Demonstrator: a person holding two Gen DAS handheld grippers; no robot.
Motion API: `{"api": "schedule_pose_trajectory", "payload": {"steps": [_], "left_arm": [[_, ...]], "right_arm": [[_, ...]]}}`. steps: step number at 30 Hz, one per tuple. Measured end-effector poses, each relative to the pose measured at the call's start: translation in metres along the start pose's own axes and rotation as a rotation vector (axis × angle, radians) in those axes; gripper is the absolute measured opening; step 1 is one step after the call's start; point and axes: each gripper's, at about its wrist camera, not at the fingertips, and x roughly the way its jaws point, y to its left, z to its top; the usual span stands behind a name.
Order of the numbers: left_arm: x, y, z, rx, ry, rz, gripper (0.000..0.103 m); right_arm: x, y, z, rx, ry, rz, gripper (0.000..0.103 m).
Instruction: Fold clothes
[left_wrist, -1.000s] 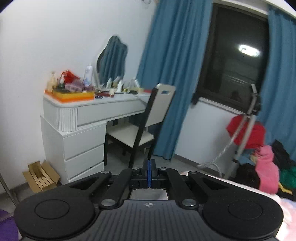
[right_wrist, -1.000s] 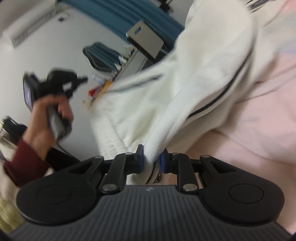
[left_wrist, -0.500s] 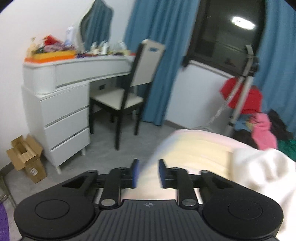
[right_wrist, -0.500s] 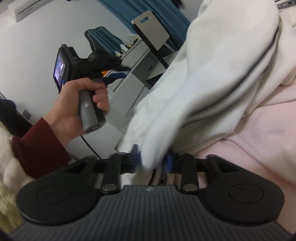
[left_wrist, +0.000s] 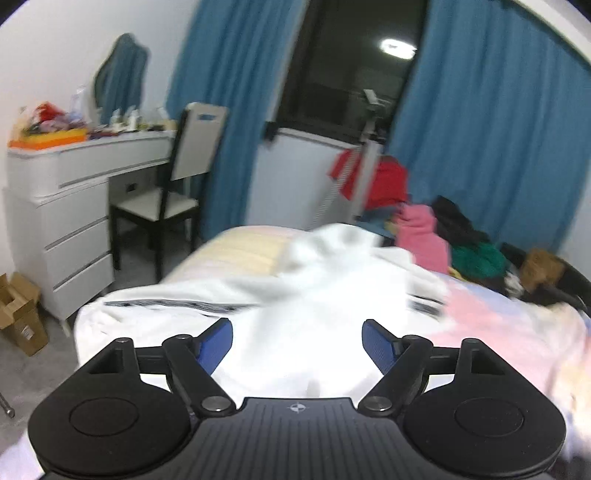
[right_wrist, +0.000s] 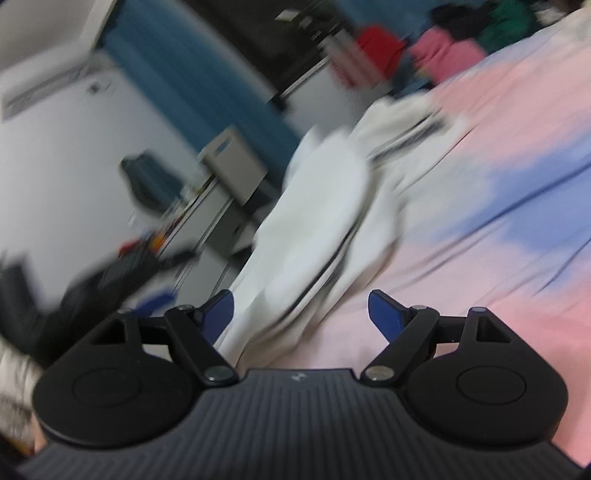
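A white dresser (left_wrist: 55, 206) and chair (left_wrist: 173, 184) stand far left of the claw, blue curtains (left_wrist: 480, 129) beyond.

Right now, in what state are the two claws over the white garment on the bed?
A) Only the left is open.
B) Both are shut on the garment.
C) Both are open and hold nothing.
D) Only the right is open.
C: the left claw and the right claw both have their blue pads spread wide, and the white garment lies loose on the bed between and beyond them.

Right gripper (right_wrist: 301, 314) now spread wide, letting go of white knit garment with dark stripes (right_wrist: 317, 229), left gripper (left_wrist: 297, 341) opened wide too, garment dropped in a heap at the bed's (left_wrist: 498, 325) left edge
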Motion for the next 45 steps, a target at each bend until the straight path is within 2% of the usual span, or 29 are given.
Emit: {"api": "schedule_pose_trajectory", "payload": {"steps": [3, 5, 9, 13, 16, 18, 20, 22, 24, 25, 26, 29, 32, 35, 40, 45], "left_arm": [[-0.011, -0.026, -0.016, 0.048, -0.01, -0.025, 0.084], [-0.003, -0.035, -0.026, 0.062, -0.025, -0.02, 0.084], [0.032, -0.03, -0.036, 0.095, -0.072, 0.054, 0.084], [0.068, -0.012, -0.036, 0.044, -0.111, 0.075, 0.084], [0.096, 0.008, -0.034, -0.011, -0.137, 0.091, 0.084], [0.115, 0.02, -0.035, -0.049, -0.124, 0.11, 0.084], [0.132, 0.029, -0.037, -0.069, -0.099, 0.107, 0.084], [0.145, 0.036, -0.042, -0.078, -0.081, 0.108, 0.084], [0.154, 0.04, -0.046, -0.085, -0.062, 0.114, 0.084], [0.156, 0.04, -0.048, -0.076, -0.067, 0.114, 0.084], [0.157, 0.039, -0.05, -0.064, -0.073, 0.115, 0.084], [0.159, 0.038, -0.051, -0.046, -0.088, 0.1, 0.084], [0.159, 0.039, -0.047, -0.054, -0.094, 0.083, 0.083], [0.153, 0.043, -0.045, -0.083, -0.098, 0.064, 0.083], [0.131, 0.051, -0.039, -0.14, -0.086, 0.016, 0.083], [0.111, 0.056, -0.038, -0.215, -0.02, -0.063, 0.083]], "right_arm": [[0.0, -0.017, 0.037, 0.064, -0.037, -0.015, 0.083], [0.015, -0.027, 0.063, 0.122, -0.044, -0.014, 0.083], [0.064, -0.05, 0.099, 0.254, -0.048, 0.013, 0.08], [0.149, -0.073, 0.115, 0.341, -0.028, -0.003, 0.075], [0.209, -0.093, 0.131, 0.364, -0.035, -0.059, 0.074], [0.25, -0.111, 0.139, 0.395, -0.018, -0.108, 0.073], [0.286, -0.13, 0.142, 0.451, 0.0, -0.141, 0.065], [0.313, -0.144, 0.141, 0.488, 0.001, -0.17, 0.066], [0.324, -0.149, 0.141, 0.497, -0.052, -0.178, 0.066], [0.326, -0.149, 0.144, 0.486, -0.084, -0.18, 0.056], [0.326, -0.148, 0.148, 0.462, -0.108, -0.192, 0.033], [0.319, -0.148, 0.162, 0.407, -0.143, -0.22, 0.01], [0.291, -0.138, 0.179, 0.312, -0.19, -0.218, 0.009], [0.243, -0.129, 0.199, 0.237, -0.243, -0.22, 0.008], [0.142, -0.14, 0.222, 0.21, -0.353, -0.289, 0.008], [0.016, -0.187, 0.232, 0.272, -0.515, -0.412, 0.008]]}}
